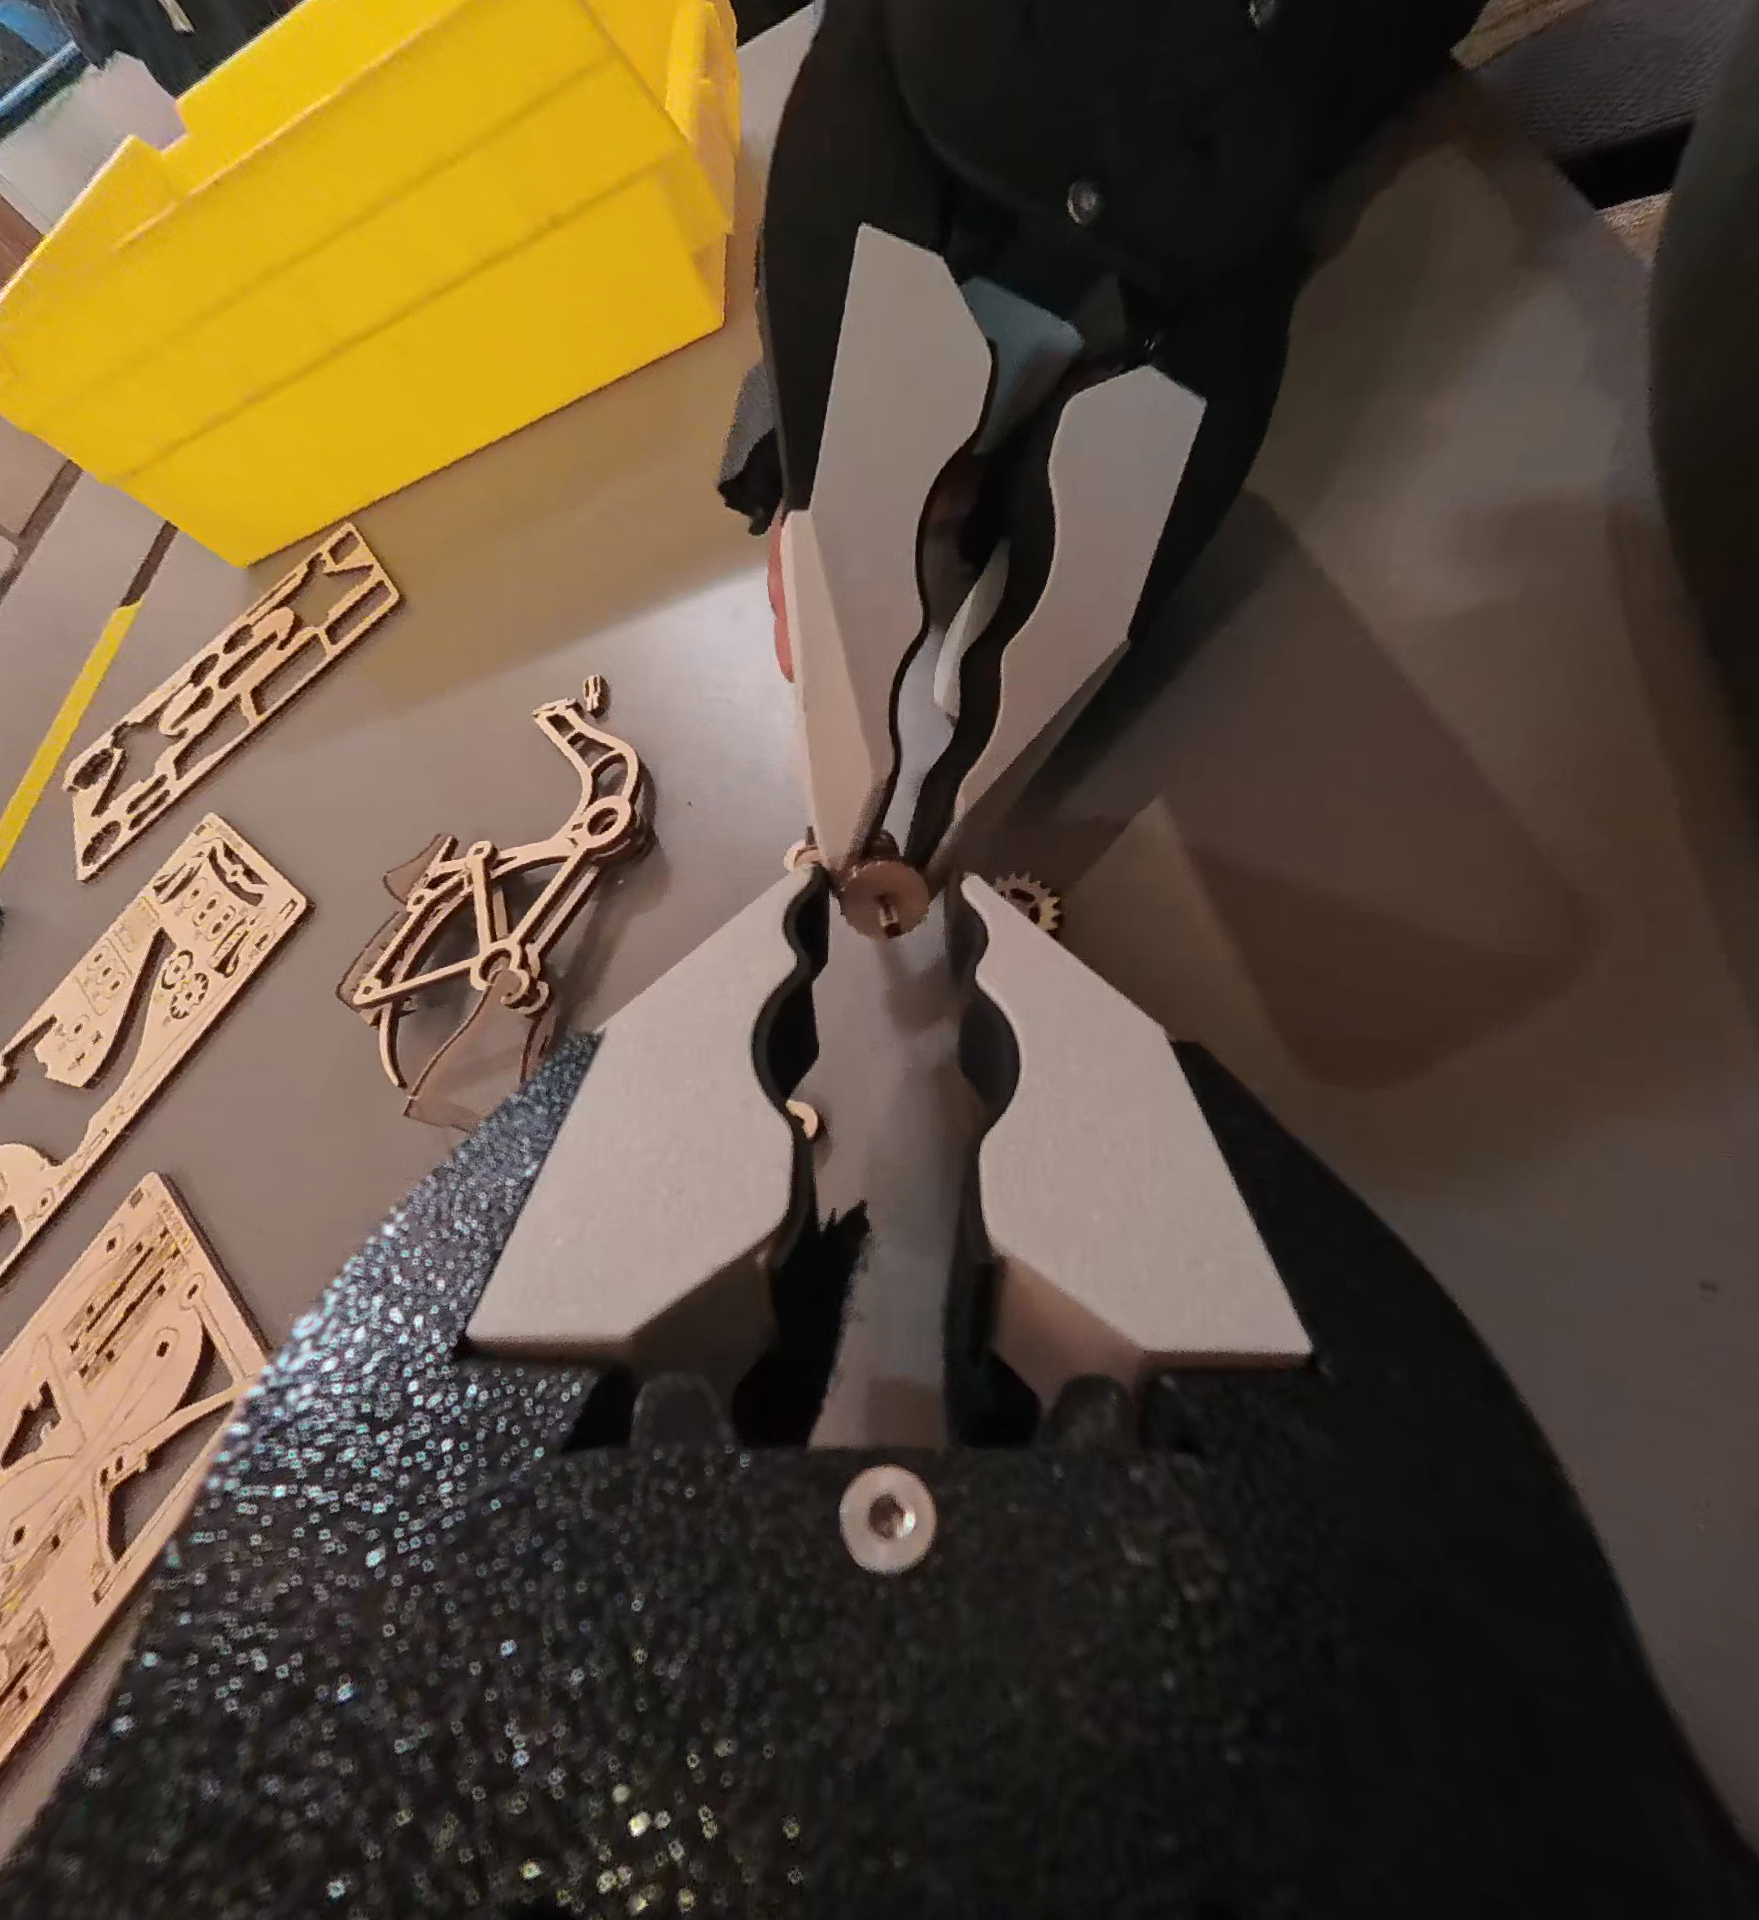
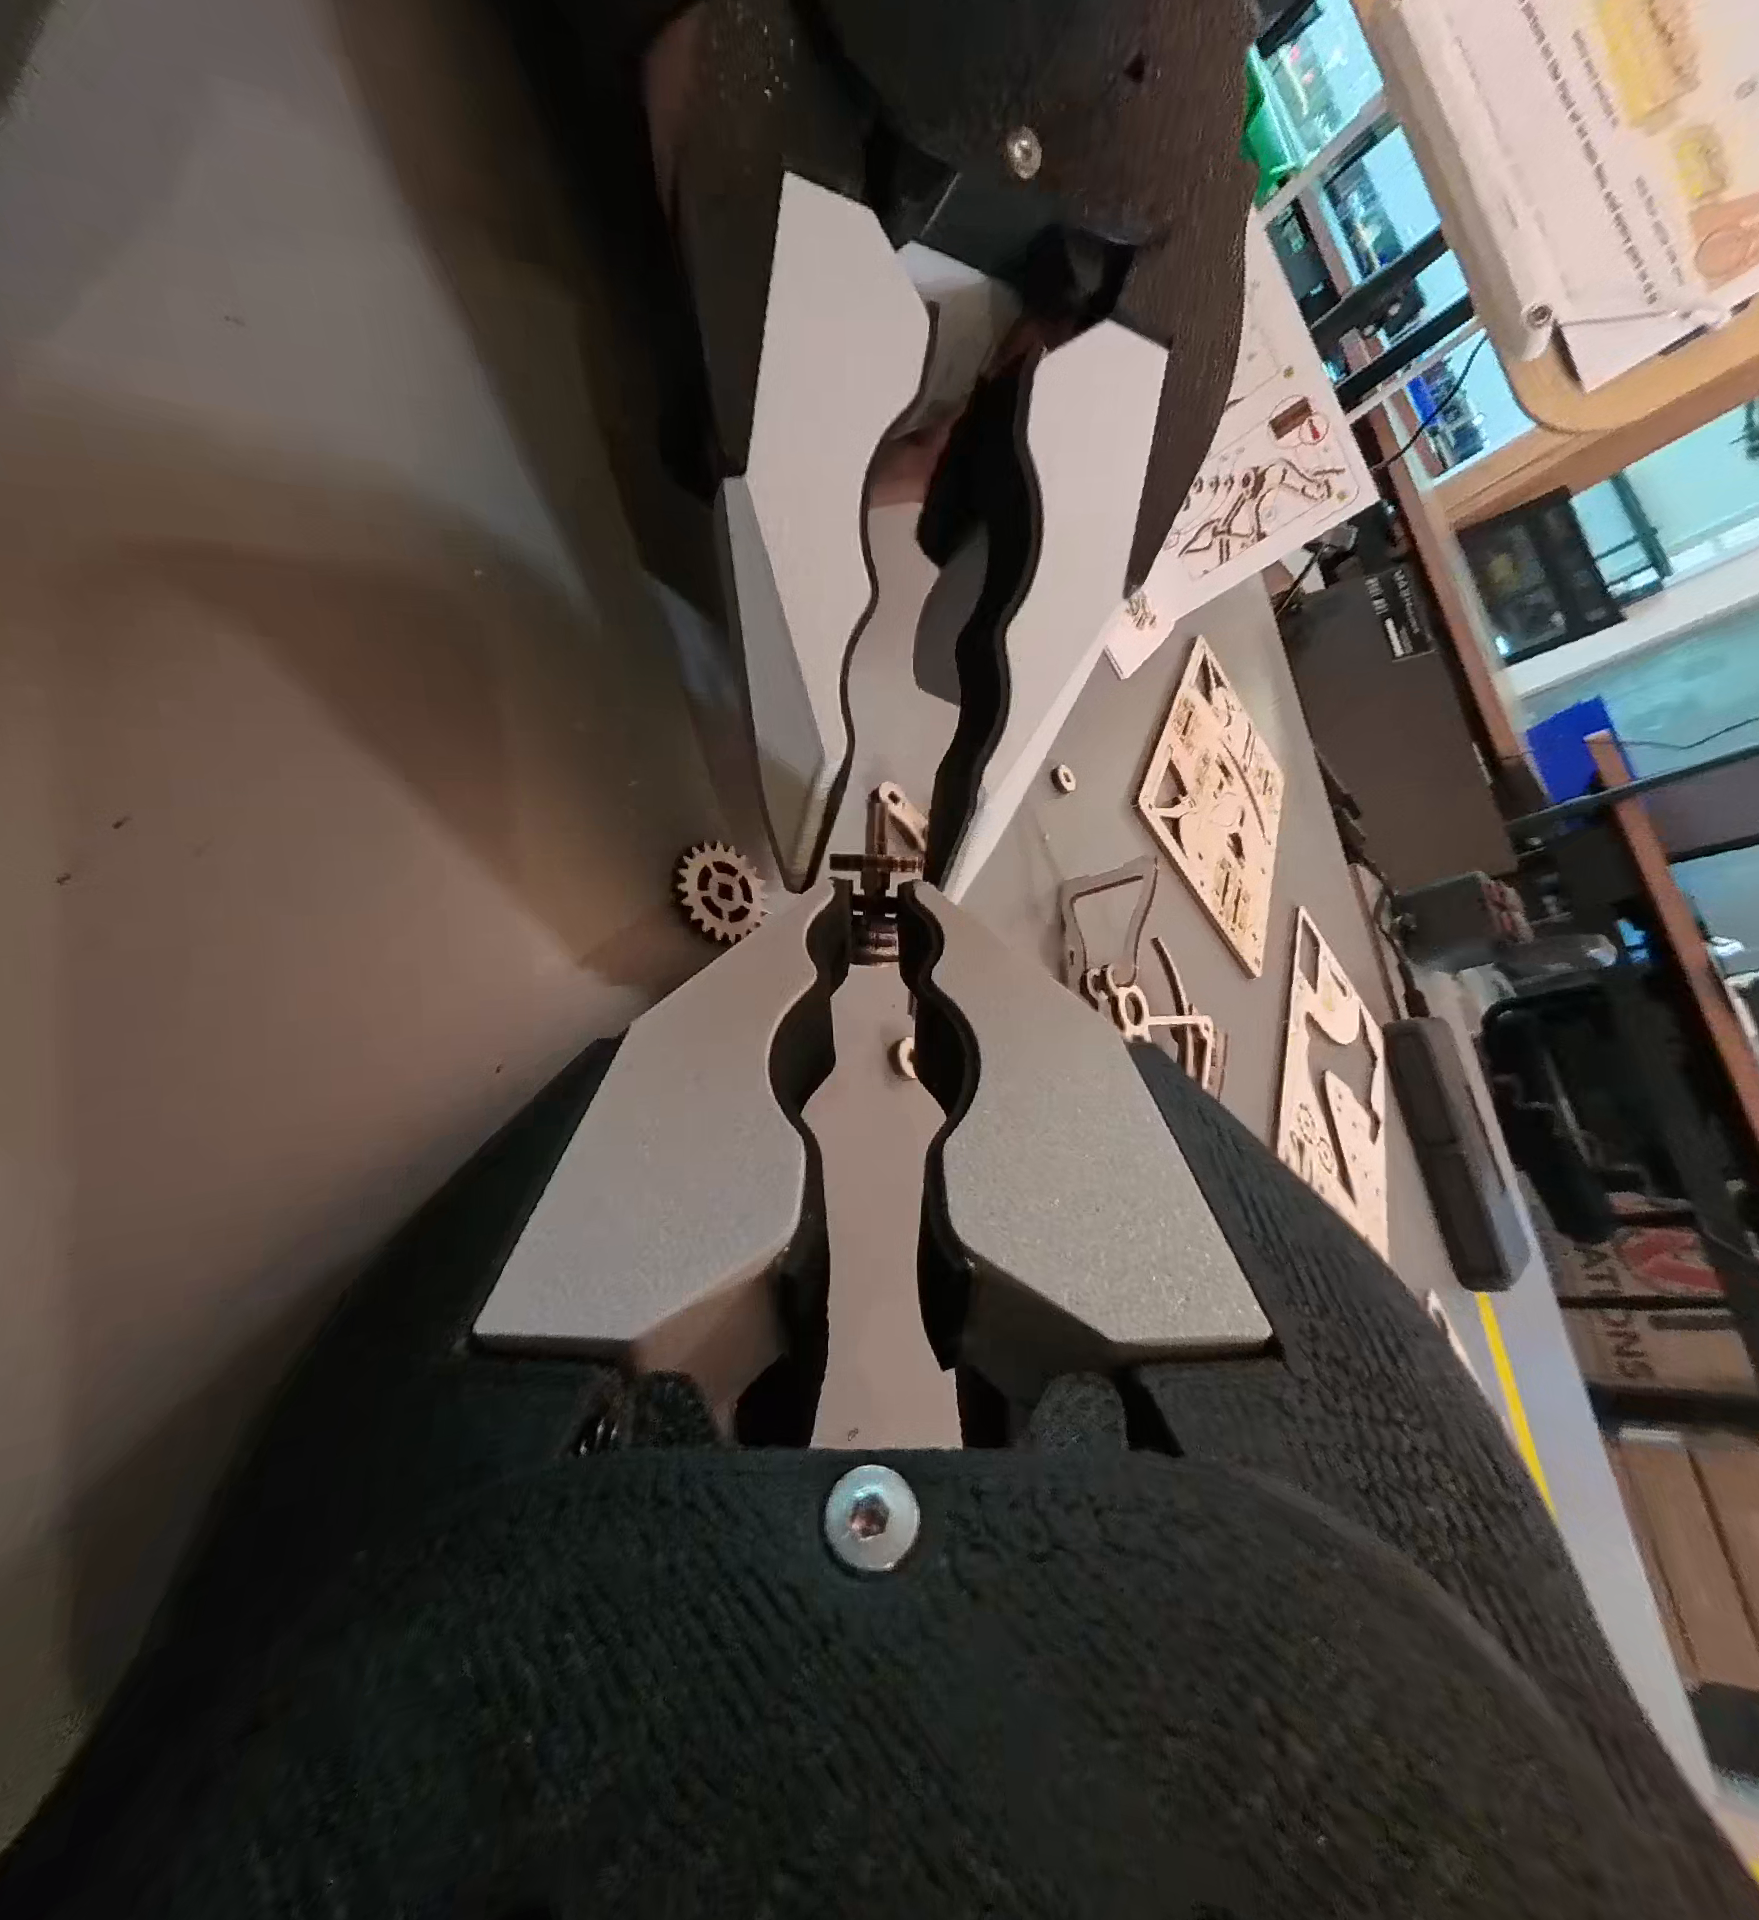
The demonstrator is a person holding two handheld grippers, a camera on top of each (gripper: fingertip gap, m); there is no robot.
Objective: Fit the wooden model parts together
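Observation:
My right gripper (image 2: 875,896) is shut on a small wooden gear-and-axle part (image 2: 873,925) and holds it just above the grey table (image 2: 231,727). In the left wrist view the right gripper (image 1: 880,850) comes down from the top with that part (image 1: 880,896) at its tips. My left gripper (image 1: 890,883) is open and empty, its fingertips on either side of the part, tip to tip with the right gripper. A loose wooden gear (image 1: 1026,899) lies just beside them, and shows in the right wrist view too (image 2: 719,891). A small round wooden piece (image 1: 802,1117) lies between the left fingers.
A partly built wooden frame (image 1: 501,925) lies left of the grippers. Several laser-cut wooden sheets (image 1: 231,707) lie beyond it, with a yellow bin (image 1: 387,281) behind. In the right wrist view there are sheets (image 2: 1213,800), an instruction paper (image 2: 1259,468) and a black handle (image 2: 1446,1143). My two grippers' fingertips are within a few centimetres of each other.

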